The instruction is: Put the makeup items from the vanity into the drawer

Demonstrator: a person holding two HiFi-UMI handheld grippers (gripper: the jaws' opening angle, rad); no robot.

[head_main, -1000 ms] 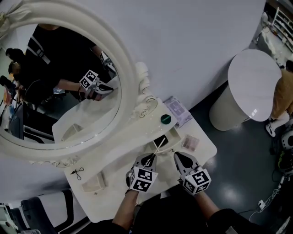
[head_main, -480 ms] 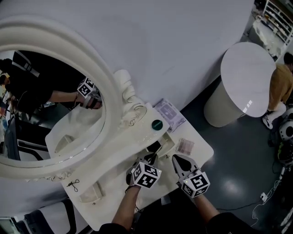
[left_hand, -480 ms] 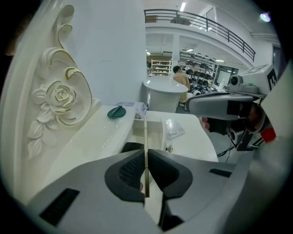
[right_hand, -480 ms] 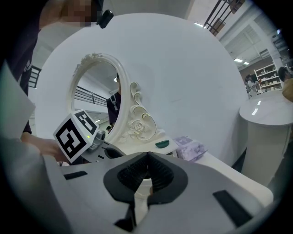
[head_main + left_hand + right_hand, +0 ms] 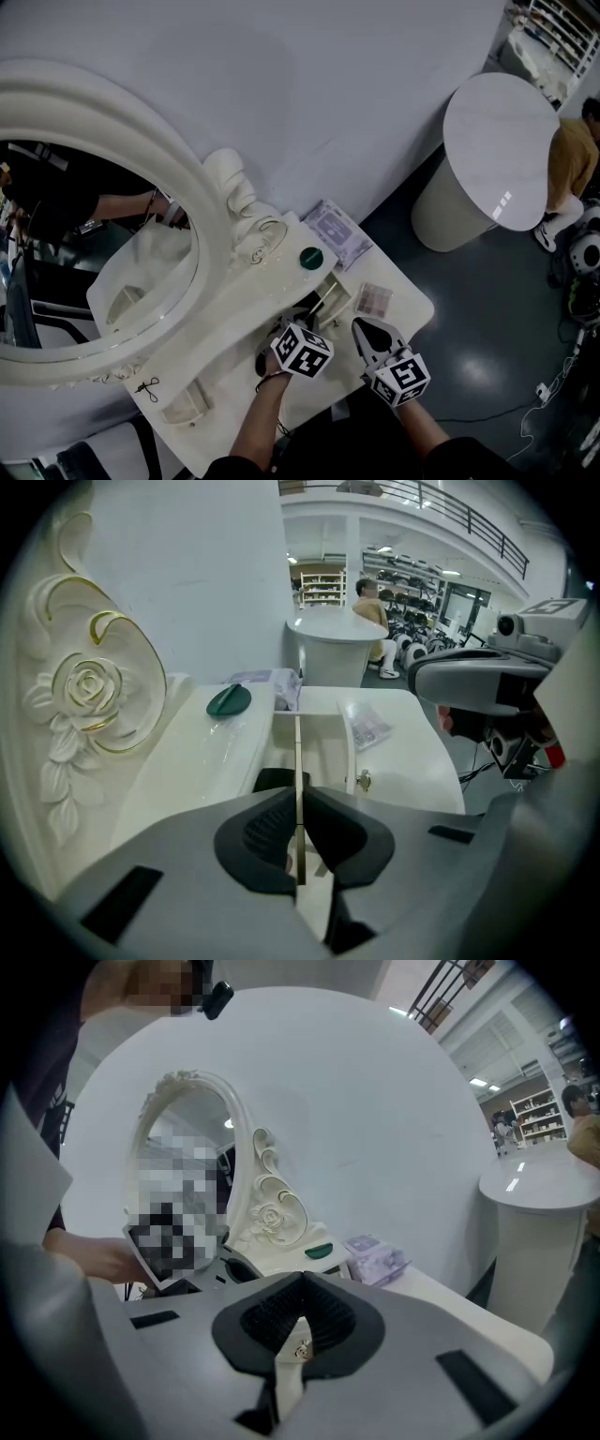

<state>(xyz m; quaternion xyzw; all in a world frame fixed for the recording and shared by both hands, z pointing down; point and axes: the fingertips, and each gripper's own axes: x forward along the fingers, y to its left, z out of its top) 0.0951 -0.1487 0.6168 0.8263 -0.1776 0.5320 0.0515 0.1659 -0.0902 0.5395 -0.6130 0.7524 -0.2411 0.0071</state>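
My left gripper [image 5: 299,799] is shut on a thin cream stick [image 5: 298,757]. It points steeply down over the open vanity drawer [image 5: 324,744], and the stick's far end reaches along the drawer. Something black [image 5: 272,778] lies inside the drawer. In the head view the left gripper [image 5: 309,319] hangs at the drawer [image 5: 336,298], with the right gripper [image 5: 361,326] just right of it. The right gripper [image 5: 302,1283] has its jaws together, and the drawer front's small knob [image 5: 300,1351] shows behind them. A green compact [image 5: 311,257], a lilac packet [image 5: 336,230] and a palette in clear wrap [image 5: 373,300] lie on the vanity.
An ornate white oval mirror [image 5: 225,216] stands along the vanity's back. A black hair tie [image 5: 145,384] and a second small drawer [image 5: 183,409] sit at the left end. A round white pedestal table [image 5: 502,155] stands to the right, with a person [image 5: 574,159] behind it.
The left gripper has dropped toward the drawer and tipped more steeply downward, still shut on the stick. The right gripper has edged slightly. The head view has drifted, so the mirror sits further left.
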